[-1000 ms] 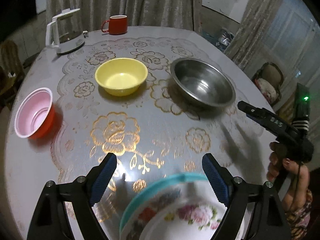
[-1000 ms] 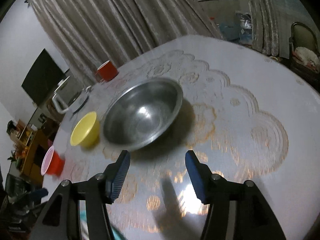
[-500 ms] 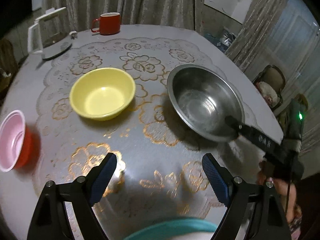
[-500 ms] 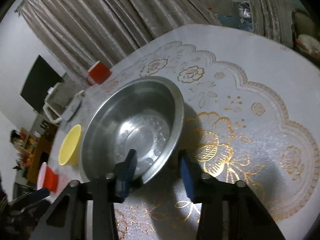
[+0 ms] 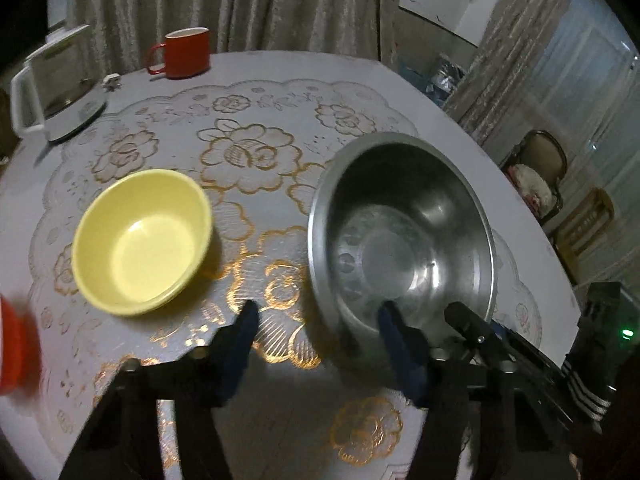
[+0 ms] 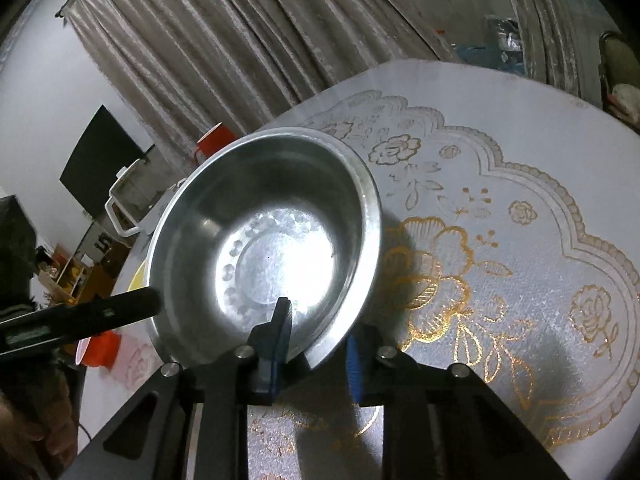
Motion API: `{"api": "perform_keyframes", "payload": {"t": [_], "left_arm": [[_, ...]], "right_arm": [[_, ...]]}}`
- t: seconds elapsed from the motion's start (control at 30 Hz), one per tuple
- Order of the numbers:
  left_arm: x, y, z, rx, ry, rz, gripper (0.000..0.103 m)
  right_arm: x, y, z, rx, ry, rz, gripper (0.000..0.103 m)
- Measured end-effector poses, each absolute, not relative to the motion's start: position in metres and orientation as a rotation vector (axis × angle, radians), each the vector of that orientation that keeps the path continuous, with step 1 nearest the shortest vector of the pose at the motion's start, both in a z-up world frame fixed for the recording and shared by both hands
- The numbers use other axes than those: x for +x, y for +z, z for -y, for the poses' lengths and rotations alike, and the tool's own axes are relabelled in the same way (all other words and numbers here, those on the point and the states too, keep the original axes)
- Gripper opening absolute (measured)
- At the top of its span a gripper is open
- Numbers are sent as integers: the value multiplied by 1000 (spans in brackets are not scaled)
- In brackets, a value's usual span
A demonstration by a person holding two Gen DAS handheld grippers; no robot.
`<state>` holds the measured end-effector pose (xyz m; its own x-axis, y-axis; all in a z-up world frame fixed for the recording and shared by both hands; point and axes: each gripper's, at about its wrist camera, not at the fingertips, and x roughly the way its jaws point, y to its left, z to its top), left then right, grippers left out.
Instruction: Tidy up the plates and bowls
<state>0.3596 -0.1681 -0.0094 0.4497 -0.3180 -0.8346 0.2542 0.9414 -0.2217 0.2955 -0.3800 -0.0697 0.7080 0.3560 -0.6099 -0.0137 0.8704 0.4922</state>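
A large steel bowl [image 5: 400, 236] stands on the table at the right, with a yellow bowl [image 5: 140, 240] to its left. My left gripper [image 5: 320, 332] straddles the steel bowl's near rim, one finger inside and one outside, still wide apart. My right gripper [image 6: 316, 340] also straddles the steel bowl's [image 6: 264, 248] rim, jaws narrowed around the wall; whether they grip it I cannot tell. The bowl looks tilted in the right wrist view. The right gripper shows in the left wrist view [image 5: 472, 320].
A red mug [image 5: 184, 54] and a white kettle [image 5: 56, 84] stand at the table's far left. A red cup with a pink inside [image 6: 98, 354] sits at the near left. Chairs [image 5: 540, 172] stand beyond the table's right edge. The tablecloth [image 6: 500, 280] lies bare to the right.
Both grippers moved forward onto the steel bowl's rim. The right jaws narrowed around the wall. The left jaws also came closer together. The floral bowl dropped out of the left view.
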Motion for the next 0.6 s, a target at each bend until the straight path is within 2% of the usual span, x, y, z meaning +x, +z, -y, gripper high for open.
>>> {"api": "perform_keyframes", "payload": {"t": [0.03, 0.17, 0.27, 0.6], "left_arm": [[361, -11, 172, -53, -360, -1046, 40], [363, -17, 183, 34, -364, -1035, 27], [360, -21, 194, 125, -362, -1027, 23], [354, -25, 186, 86, -370, -1030, 22]], "right_arm": [[296, -70, 381, 487, 217, -762, 23], [296, -72, 381, 494, 221, -762, 22], [297, -73, 382, 489, 219, -768, 21], [292, -72, 381, 461, 193, -774, 19]]}}
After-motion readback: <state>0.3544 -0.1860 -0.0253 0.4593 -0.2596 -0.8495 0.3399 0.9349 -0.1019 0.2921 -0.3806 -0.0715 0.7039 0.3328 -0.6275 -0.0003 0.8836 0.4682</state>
